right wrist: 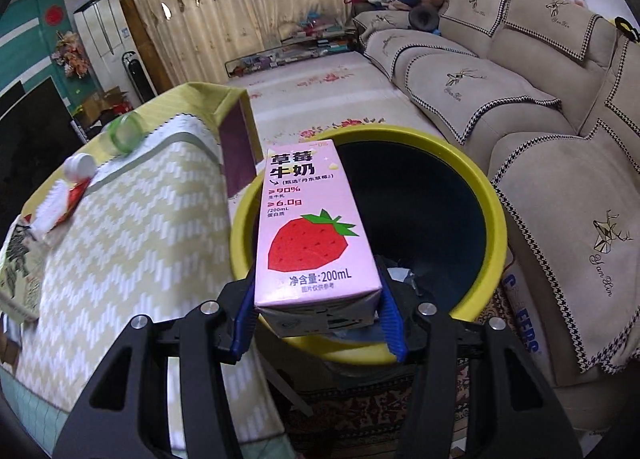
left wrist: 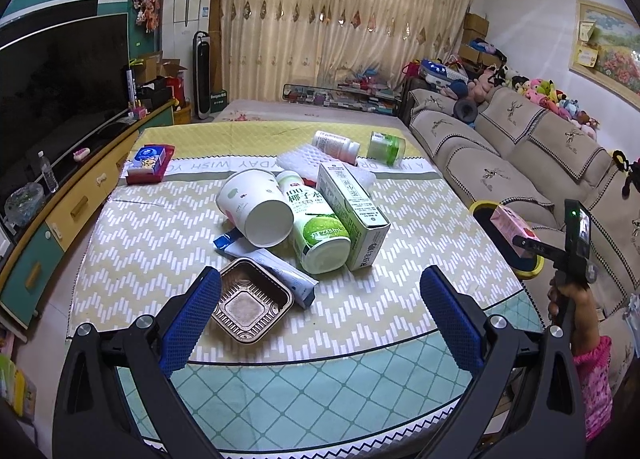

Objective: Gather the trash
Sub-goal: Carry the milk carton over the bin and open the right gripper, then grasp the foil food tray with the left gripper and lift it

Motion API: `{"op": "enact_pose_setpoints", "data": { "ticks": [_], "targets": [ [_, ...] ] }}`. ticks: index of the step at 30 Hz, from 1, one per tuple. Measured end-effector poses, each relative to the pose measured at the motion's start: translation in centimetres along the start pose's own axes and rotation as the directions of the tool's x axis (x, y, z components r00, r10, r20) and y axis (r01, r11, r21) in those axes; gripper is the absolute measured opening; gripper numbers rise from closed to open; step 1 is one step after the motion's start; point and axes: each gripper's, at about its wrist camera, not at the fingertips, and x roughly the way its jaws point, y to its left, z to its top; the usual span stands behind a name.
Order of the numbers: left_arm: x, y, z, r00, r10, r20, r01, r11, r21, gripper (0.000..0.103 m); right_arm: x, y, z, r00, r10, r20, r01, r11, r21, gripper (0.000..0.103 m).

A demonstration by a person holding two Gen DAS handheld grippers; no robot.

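My right gripper (right wrist: pixel 318 311) is shut on a pink strawberry milk carton (right wrist: pixel 308 227) and holds it over the yellow-rimmed trash bin (right wrist: pixel 494 195) beside the table. The left wrist view shows that carton (left wrist: pixel 514 229) and bin (left wrist: pixel 486 206) at the table's right edge. My left gripper (left wrist: pixel 320 299) is open and empty above the table's near part. Ahead of it lie a brown foil tray (left wrist: pixel 250 305), a white paper cup (left wrist: pixel 256 211), a coconut drink bottle (left wrist: pixel 316 231), a green-white carton (left wrist: pixel 356 211) and a tube (left wrist: pixel 280 275).
Farther back on the table (left wrist: pixel 140 243) lie a white pill bottle (left wrist: pixel 336 145), a green jar (left wrist: pixel 386 148) and a tissue pack (left wrist: pixel 150 163). A beige sofa (left wrist: pixel 520 163) runs along the right, close to the bin. A TV cabinet (left wrist: pixel 60 215) stands on the left.
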Motion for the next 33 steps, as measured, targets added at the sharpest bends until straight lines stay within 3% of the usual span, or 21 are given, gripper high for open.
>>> {"op": "enact_pose_setpoints", "data": {
  "ticks": [6, 12, 18, 23, 27, 33],
  "targets": [
    [1.1, 0.2, 0.1, 1.000, -0.002, -0.024, 0.002, 1.000, -0.008, 0.098, 0.9, 0.4, 0.6, 1.000, -0.028, -0.008, 0.028, 1.000, 0.004, 0.057],
    [2.1, 0.4, -0.2, 0.999, -0.009, -0.039, 0.008, 1.000, -0.008, 0.098, -1.6, 1.6, -0.3, 0.999, -0.020, 0.041, 0.020, 1.000, -0.004, 0.057],
    [2.8, 0.8, -1.0, 0.999, -0.012, -0.051, 0.013, 1.000, 0.019, 0.098, -5.2, 4.8, -2.3, 0.992, 0.060, 0.107, -0.056, 0.998, -0.040, 0.064],
    [3.2, 1.4, -1.9, 0.997, -0.035, -0.063, 0.039, 0.997, 0.074, 0.097, -6.8, 7.0, -4.2, 0.986, 0.132, 0.102, -0.126, 0.990, -0.062, 0.064],
    [3.5, 2.3, -2.4, 0.995, -0.067, -0.073, 0.075, 0.991, 0.108, 0.089, -7.9, 7.7, -5.5, 0.982, 0.166, 0.087, -0.161, 0.985, -0.064, 0.065],
    [5.5, 2.8, -3.2, 0.989, -0.057, -0.135, 0.080, 0.982, 0.174, 0.066, -8.5, 7.4, -6.9, 0.983, 0.172, 0.068, -0.170, 0.985, -0.040, 0.065]
  ]
}}
